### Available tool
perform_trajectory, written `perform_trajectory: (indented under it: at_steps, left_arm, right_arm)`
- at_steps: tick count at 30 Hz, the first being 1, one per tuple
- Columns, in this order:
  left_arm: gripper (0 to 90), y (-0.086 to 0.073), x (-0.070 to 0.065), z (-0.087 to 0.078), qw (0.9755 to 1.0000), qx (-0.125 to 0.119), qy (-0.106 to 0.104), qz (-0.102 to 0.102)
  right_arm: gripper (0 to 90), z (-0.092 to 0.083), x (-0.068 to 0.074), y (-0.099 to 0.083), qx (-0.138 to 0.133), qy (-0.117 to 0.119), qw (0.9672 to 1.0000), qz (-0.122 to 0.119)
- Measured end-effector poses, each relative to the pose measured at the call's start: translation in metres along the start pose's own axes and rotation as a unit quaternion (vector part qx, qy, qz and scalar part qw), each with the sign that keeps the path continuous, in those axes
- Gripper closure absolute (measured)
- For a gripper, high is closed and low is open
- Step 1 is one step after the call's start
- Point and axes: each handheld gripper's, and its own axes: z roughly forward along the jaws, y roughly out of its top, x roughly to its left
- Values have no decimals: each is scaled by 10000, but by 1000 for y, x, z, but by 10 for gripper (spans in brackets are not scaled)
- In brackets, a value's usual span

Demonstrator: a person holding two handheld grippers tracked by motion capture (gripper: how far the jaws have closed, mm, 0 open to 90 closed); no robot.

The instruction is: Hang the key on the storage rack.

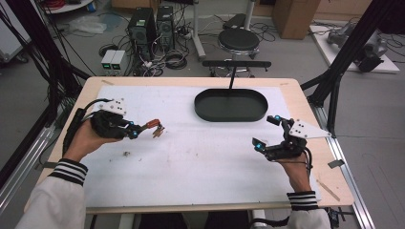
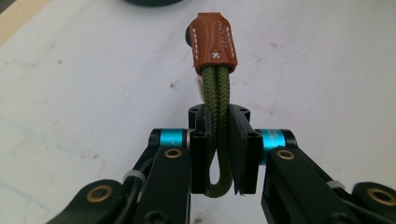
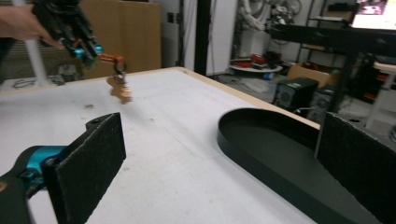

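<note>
My left gripper (image 1: pixel 135 130) is shut on a key strap, an olive-green cord loop (image 2: pixel 216 93) that ends in a brown leather tab (image 2: pixel 214 43). The strap (image 1: pixel 153 124) juts right from the jaws, held above the white mat (image 1: pixel 191 157), with keys (image 1: pixel 158 131) dangling below it. The right gripper view shows that gripper (image 3: pixel 87 49), the tab (image 3: pixel 112 58) and the hanging keys (image 3: pixel 119 91) at upper left. My right gripper (image 1: pixel 265 131) hovers open at the right of the table, nothing between its pads (image 3: pixel 91 161). It points towards the black oval tray (image 3: pixel 261 154).
The black oval tray (image 1: pixel 230 118) lies empty at the back centre of the mat. A small speck of debris (image 1: pixel 127 153) lies near my left hand. Beyond the table's far edge stand a stool (image 1: pixel 239 40) and computer cases (image 1: pixel 143 26).
</note>
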Motion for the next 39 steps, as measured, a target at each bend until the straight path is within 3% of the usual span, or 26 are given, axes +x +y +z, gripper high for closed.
perform_trajectory:
  at_steps: [4,9,10,12,16,18,19,20,22,25,27,28,29,30,33,35,37,39]
  left_arm:
    - [794,18,-5,7,9996,-181,-183,150]
    - [793,38,-11,16,9979,-376,-419,313]
    - [793,42,-12,18,9977,-383,-449,339]
    - [793,46,-14,21,9971,-397,-497,408]
    - [793,55,-18,29,9963,-395,-589,485]
    - [793,59,-20,31,9959,-417,-615,523]
    - [793,61,-21,32,9958,-416,-635,521]
    - [793,63,-21,33,9954,-399,-650,572]
    - [793,66,-23,35,9948,-411,-708,605]
    - [793,72,-26,39,9942,-385,-752,667]
    - [793,75,-29,42,9937,-336,-783,730]
    - [793,76,-30,43,9935,-349,-797,736]
    - [793,79,-31,46,9926,-321,-851,807]
    - [793,79,-31,46,9926,-321,-851,807]
    - [793,82,-34,50,9921,-324,-896,814]
    - [793,84,-35,52,9915,-323,-931,846]
    - [793,86,-37,53,9909,-330,-960,889]
    - [793,87,-37,54,9904,-322,-988,908]
  right_arm:
    - [7,8,0,10,107,185,9998,-38]
    - [7,20,3,24,310,502,9979,-262]
    - [7,26,4,30,379,711,9963,-298]
    - [7,28,4,32,378,769,9958,-308]
    - [7,42,6,46,490,1116,9914,-485]
    - [7,44,6,49,527,1181,9904,-494]
    - [8,51,6,53,611,1285,9883,-551]
    - [8,51,6,53,611,1285,9883,-551]
    - [7,61,8,59,831,1486,9830,-688]
    - [7,67,8,63,922,1575,9804,-746]
    - [7,79,9,68,1057,1703,9763,-818]
    - [7,79,9,68,1057,1703,9763,-818]
    - [7,84,11,70,1177,1763,9733,-884]
    - [7,84,11,70,1177,1763,9733,-884]
    - [8,95,15,77,1315,1924,9673,-1005]
    - [7,98,17,79,1349,1950,9659,-1041]
    - [8,107,20,85,1419,2038,9620,-1135]
    - [8,108,20,86,1427,2064,9614,-1125]
